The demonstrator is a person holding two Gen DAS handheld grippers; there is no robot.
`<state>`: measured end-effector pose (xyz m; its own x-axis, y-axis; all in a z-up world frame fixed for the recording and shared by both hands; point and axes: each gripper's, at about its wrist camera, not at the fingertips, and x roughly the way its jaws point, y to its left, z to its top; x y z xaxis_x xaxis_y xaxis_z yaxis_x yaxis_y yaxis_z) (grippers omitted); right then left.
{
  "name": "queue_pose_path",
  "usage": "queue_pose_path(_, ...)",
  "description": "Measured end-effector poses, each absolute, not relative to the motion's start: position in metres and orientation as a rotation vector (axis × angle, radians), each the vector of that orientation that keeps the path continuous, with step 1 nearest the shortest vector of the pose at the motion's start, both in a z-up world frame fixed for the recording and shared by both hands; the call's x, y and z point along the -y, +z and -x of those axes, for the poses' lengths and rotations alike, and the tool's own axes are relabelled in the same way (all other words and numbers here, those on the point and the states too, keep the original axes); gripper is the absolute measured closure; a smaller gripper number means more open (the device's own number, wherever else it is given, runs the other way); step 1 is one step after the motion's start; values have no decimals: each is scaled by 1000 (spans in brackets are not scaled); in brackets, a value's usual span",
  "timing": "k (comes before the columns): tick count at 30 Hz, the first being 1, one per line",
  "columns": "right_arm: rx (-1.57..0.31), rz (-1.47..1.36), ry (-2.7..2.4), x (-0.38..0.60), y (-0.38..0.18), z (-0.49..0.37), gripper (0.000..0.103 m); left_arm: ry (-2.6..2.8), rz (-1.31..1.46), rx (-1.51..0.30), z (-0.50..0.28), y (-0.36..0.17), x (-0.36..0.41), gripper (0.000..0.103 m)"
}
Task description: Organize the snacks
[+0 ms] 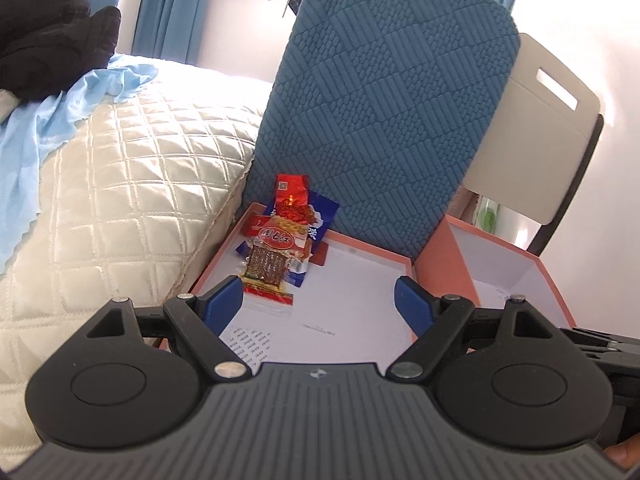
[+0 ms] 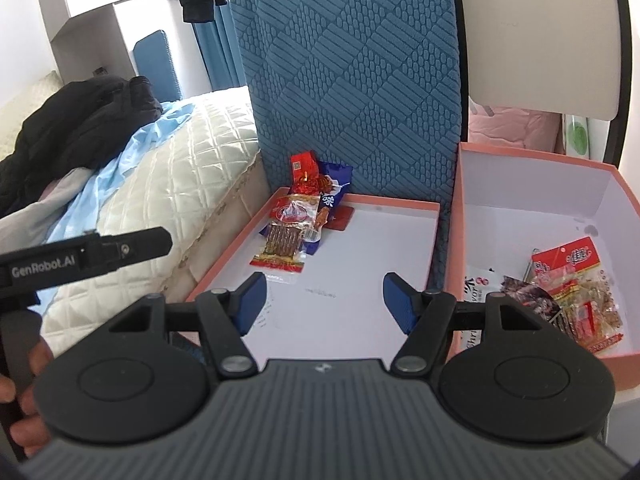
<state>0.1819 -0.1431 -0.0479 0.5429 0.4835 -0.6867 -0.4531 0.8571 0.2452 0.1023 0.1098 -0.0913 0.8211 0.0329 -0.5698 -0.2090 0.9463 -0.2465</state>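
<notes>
1. Left gripper (image 1: pixel 319 304): the blue pads (image 1: pixel 224 300) stand wide apart with nothing between them. It hovers above the near part of the shallow pink-walled tray (image 1: pixel 360 280), pointing downward.
2. Right gripper (image 2: pixel 324 304): the jaws stand apart and empty. It hovers above the same tray (image 2: pixel 360 248), beside the left gripper, whose black arm shows at the left edge of the right wrist view.
3. Tray contents: a small heap of snack packets lies in the far left corner. A clear packet of brown sticks with a red label (image 1: pixel 272 264) lies on top, over a blue-and-white packet (image 1: pixel 320 216) and a red foil packet (image 1: pixel 292 194) that leans on the chair back.
4. Deeper pink box (image 2: pixel 532 200): it stands just right of the tray. It holds a red-labelled clear snack bag (image 2: pixel 576 288), a dark packet (image 2: pixel 528 300) and a white packet (image 2: pixel 480 280).
5. Surroundings: a blue textured chair back (image 1: pixel 380 100) rises behind the tray. A quilted cream bed (image 1: pixel 120 200) lies to the left.
</notes>
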Motion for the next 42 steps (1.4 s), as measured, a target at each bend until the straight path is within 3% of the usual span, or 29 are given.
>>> queue_pose_path(35,-937,-36,675,51,-146,-365,36,101,344,-782,-277,-220,-173,17)
queue_pose_path(38,-944,-33,701,41,-153,-384,36,111,295,-807,-293,-228,-170,10)
queue_pose_path(42,-953,-45,717,27,-167,-409,36,112,241,-822,-308,-239,-168,9)
